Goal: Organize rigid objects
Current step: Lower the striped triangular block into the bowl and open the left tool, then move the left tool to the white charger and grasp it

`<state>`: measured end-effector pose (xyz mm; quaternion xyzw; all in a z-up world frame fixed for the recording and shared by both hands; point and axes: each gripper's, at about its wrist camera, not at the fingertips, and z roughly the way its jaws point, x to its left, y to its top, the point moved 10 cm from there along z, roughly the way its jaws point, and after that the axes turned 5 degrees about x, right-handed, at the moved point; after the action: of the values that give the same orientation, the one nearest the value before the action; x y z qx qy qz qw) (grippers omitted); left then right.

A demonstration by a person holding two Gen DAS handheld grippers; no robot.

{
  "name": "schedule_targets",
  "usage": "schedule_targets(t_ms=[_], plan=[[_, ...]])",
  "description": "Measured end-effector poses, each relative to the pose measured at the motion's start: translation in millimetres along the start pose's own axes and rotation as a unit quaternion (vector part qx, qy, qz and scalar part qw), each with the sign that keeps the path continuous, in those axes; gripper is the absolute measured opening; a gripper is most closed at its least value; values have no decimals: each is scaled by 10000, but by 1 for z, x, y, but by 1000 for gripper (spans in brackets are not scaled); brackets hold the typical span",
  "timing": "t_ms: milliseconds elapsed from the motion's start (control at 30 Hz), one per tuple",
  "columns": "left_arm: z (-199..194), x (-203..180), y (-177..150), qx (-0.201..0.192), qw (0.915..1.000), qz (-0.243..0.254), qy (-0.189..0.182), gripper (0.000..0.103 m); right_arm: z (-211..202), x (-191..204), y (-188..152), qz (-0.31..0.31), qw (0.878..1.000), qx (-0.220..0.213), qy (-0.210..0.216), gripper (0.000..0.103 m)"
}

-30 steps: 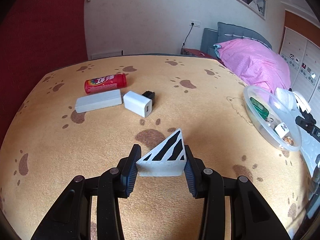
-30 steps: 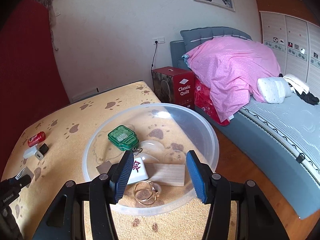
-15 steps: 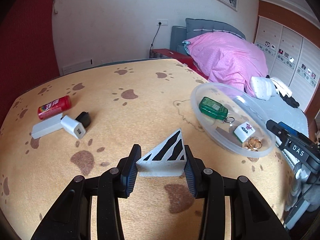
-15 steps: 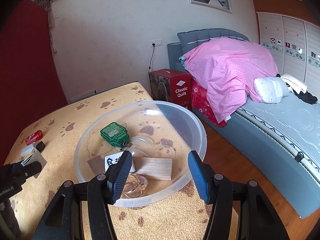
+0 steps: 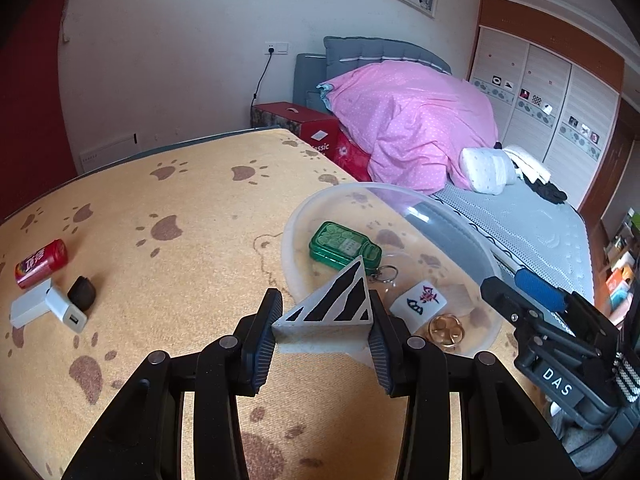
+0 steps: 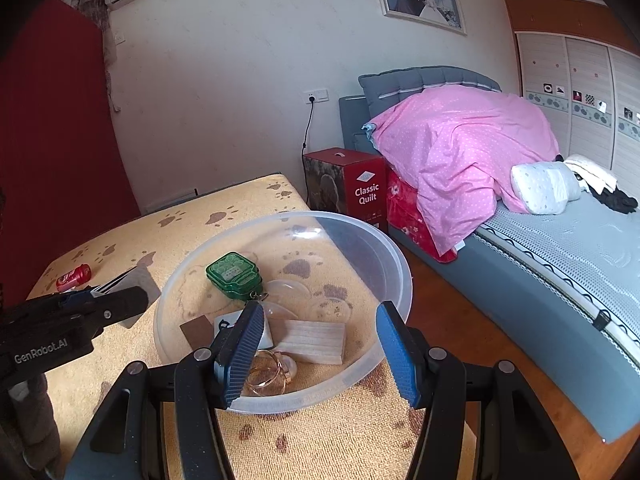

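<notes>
- the left gripper (image 5: 322,334) is clenched on a grey triangular wedge with black stripes (image 5: 330,308), its pads pressing the wedge's two short sides; the wedge hangs over the near-left rim of the clear plastic bowl (image 5: 304,208).
- the right gripper (image 6: 320,354) is released, its jaws apart with nothing between the pads, hanging over the bowl's near rim at the table's right edge.
- already in the bowl: a green keychain case (image 5: 344,245), a mahjong tile (image 5: 418,304), gold rings (image 5: 445,330) and a wooden block (image 6: 310,341).
- to do it well, i'd carry the wedge past the rim to the bare patch left of the green case, lower it, then let go, so it doesn't land on the tile.
- a red tube (image 5: 40,263), a white charger (image 5: 66,310) and a black plug (image 5: 82,291) wait near the table's left edge.
</notes>
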<state>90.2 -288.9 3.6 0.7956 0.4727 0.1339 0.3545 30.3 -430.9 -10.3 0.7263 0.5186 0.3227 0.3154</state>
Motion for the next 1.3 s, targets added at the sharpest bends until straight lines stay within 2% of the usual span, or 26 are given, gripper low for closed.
schedule_targets(t_ms=[267,333,367,400,667,933,1167,1300], plan=[[23,-14,9,55,9996,-115,-262,43,2,1,-3,-17,10000,43,20,62],[22,-16,10,-17,9995,-94,-309,52,2,0,-3,-8,10000,52,15,62],[22,-15,11,-36,9995,-98,-296,63,2,0,-4,-7,10000,55,12,62],[21,-13,11,-71,9996,-111,-269,66,3,0,-4,-12,10000,59,12,62],[15,14,4,-83,9998,-201,-21,66,3,3,-6,-76,9999,79,5,62],[18,23,-7,60,9996,-265,116,66,1,7,-7,-106,9999,79,3,63],[17,40,-13,132,9986,-425,285,75,0,13,-8,-159,9998,93,63,68],[14,54,-14,125,9978,-524,376,76,-1,19,-11,-230,9996,127,128,68]])
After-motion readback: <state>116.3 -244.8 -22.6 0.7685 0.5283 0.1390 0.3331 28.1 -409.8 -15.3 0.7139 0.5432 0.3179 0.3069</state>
